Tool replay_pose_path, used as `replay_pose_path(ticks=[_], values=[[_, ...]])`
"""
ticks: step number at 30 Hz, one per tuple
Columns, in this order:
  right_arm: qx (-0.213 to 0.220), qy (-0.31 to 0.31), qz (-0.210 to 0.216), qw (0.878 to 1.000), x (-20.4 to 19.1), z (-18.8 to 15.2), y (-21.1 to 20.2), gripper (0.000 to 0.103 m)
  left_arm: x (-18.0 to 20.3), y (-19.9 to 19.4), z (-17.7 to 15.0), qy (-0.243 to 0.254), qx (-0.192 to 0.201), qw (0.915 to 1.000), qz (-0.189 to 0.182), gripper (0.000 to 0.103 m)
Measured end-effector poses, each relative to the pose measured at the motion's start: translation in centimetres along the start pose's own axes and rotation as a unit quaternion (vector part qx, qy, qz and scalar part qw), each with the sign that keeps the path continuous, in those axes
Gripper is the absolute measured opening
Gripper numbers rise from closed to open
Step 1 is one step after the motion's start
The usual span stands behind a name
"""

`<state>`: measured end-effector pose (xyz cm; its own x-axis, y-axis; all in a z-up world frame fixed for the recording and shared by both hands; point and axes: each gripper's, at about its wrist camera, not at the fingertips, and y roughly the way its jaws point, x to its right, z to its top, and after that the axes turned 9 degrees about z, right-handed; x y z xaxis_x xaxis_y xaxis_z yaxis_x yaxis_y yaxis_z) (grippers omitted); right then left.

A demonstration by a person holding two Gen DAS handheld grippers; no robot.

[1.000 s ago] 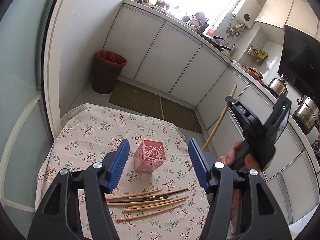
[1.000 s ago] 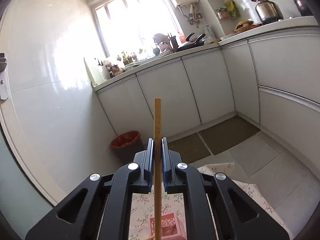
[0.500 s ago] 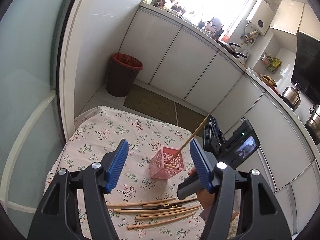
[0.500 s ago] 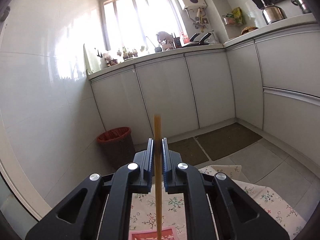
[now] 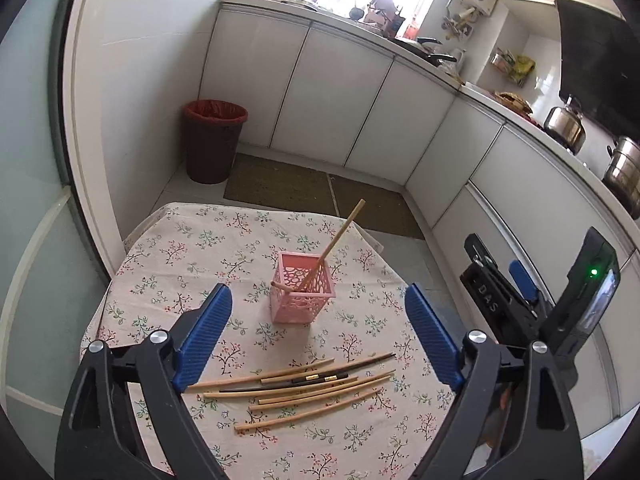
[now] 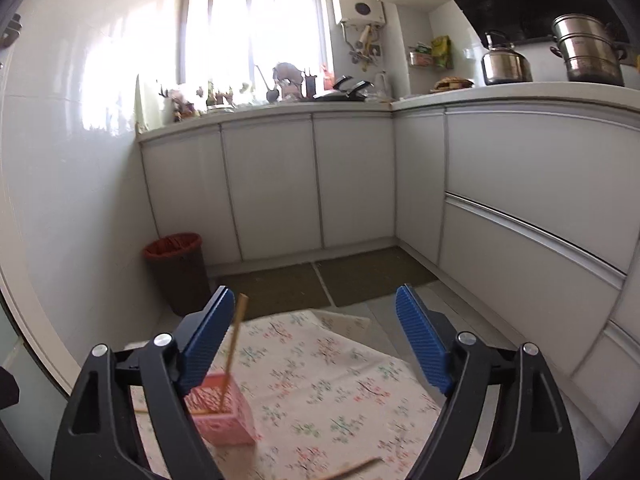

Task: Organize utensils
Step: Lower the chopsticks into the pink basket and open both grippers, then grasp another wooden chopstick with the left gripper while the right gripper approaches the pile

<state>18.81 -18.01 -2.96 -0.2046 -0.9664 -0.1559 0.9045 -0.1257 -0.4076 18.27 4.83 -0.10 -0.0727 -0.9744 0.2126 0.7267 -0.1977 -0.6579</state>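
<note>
A pink lattice holder [image 5: 302,293] stands on the floral tablecloth [image 5: 192,248]. A wooden chopstick [image 5: 338,240] leans in it, top tilted to the far right; a short end of another shows at its left rim. Several chopsticks [image 5: 296,384], wooden and dark, lie in a row in front of the holder. My left gripper [image 5: 318,338] is open and empty above that row. My right gripper [image 6: 314,344] is open and empty, off the table's right side [image 5: 504,292]. In the right wrist view the holder [image 6: 224,412] and chopstick [image 6: 232,352] sit by the left finger.
A brown bin with a red liner [image 5: 214,140] stands on the floor past the table. White cabinets [image 5: 328,96] run along the back and right. Pots and a kettle [image 5: 564,124] sit on the right counter. A floor mat [image 5: 304,192] lies beyond the table.
My right gripper opened and let go of the wooden chopstick, which now leans in the pink holder. The right gripper then pulled back to the right of the table.
</note>
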Motion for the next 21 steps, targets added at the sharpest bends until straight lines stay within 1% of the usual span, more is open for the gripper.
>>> replay_pose_path(ticks=[1, 3, 5, 10, 13, 15, 18, 19, 21], values=[[-0.014, 0.004, -0.011, 1.0, 0.8, -0.3, -0.6, 0.089, 0.5, 0.2, -0.4, 0.006, -0.001, 1.0, 0.002, 0.091], [-0.041, 0.015, -0.021, 0.999, 2.4, -0.9, -1.7, 0.093, 1.5, 0.5, -1.4, 0.016, -0.007, 0.9998, 0.008, 0.094], [-0.066, 0.028, -0.032, 0.997, 3.9, -1.8, -2.7, 0.097, 2.4, 1.0, -2.3, 0.025, -0.017, 0.9995, 0.007, 0.095], [-0.139, 0.038, -0.049, 0.988, 6.7, -4.7, -4.4, 0.097, 4.1, 2.2, -4.5, 0.061, -0.056, 0.9966, -0.001, 0.096], [-0.182, 0.07, -0.04, 0.98, 8.6, -6.7, -5.6, 0.097, 5.6, 3.1, -5.5, 0.088, -0.084, 0.9925, -0.01, 0.096], [-0.205, 0.104, -0.037, 0.972, 10.5, -8.2, -6.4, 0.097, 6.6, 3.8, -6.2, 0.112, -0.105, 0.988, -0.016, 0.096], [-0.242, 0.17, -0.046, 0.954, 13.8, -11.3, -7.5, 0.097, 8.7, 5.2, -7.2, 0.163, -0.138, 0.9768, -0.02, 0.096], [-0.254, 0.186, -0.051, 0.948, 14.7, -12.5, -7.8, 0.097, 9.4, 5.8, -7.5, 0.179, -0.147, 0.9725, -0.021, 0.096], [-0.281, 0.196, -0.068, 0.937, 16.2, -14.8, -7.9, 0.097, 10.9, 7.3, -8.1, 0.218, -0.177, 0.9596, -0.021, 0.096]])
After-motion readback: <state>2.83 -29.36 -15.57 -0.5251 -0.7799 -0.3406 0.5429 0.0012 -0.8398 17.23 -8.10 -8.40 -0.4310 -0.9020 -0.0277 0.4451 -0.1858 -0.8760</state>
